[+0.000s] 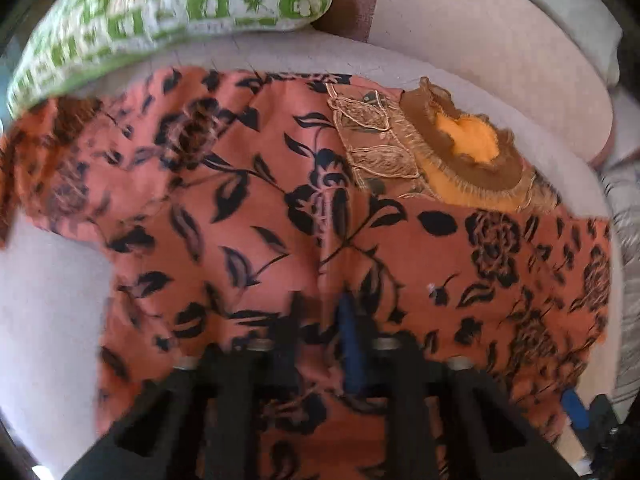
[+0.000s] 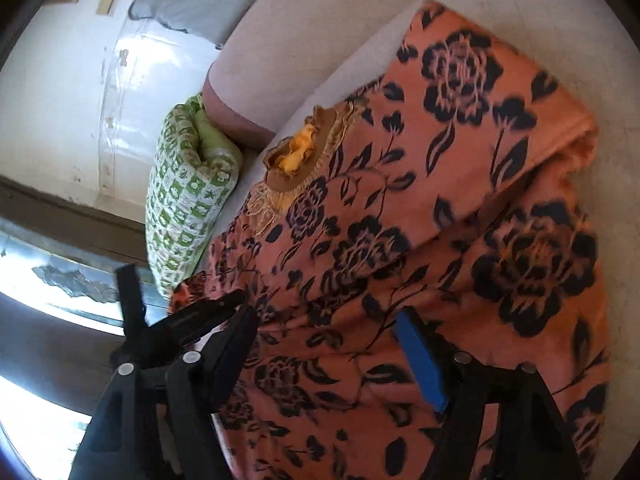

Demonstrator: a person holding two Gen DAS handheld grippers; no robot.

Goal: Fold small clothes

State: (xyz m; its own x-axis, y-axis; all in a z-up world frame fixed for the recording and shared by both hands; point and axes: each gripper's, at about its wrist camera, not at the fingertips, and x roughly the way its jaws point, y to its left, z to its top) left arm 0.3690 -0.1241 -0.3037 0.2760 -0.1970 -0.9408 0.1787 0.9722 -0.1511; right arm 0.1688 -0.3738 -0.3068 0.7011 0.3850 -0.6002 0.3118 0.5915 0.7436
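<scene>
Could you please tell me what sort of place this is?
Probably a living room at home: a pale sofa with a green patterned cushion, and an orange flowered garment spread on its seat.

Support surface: pale grey upholstered sofa seat (image 1: 52,280), cloth slightly textured, with a rounded backrest cushion (image 1: 500,52) along its far edge. Lying directly on the seat: an orange garment with black floral print (image 1: 248,216), spread flat over most of the cushion, neckline with brown-gold embroidered trim (image 1: 460,156) toward the backrest edge; yellow-orange lining shows in the neck opening. One end of the garment reaches the seat's side edge. A green-and-white patterned pillow (image 1: 160,12) sits at the far corner of the seat, against the backrest, touching the garment's edge there. Bare seat cloth visible near the front edge beside the garment.
</scene>
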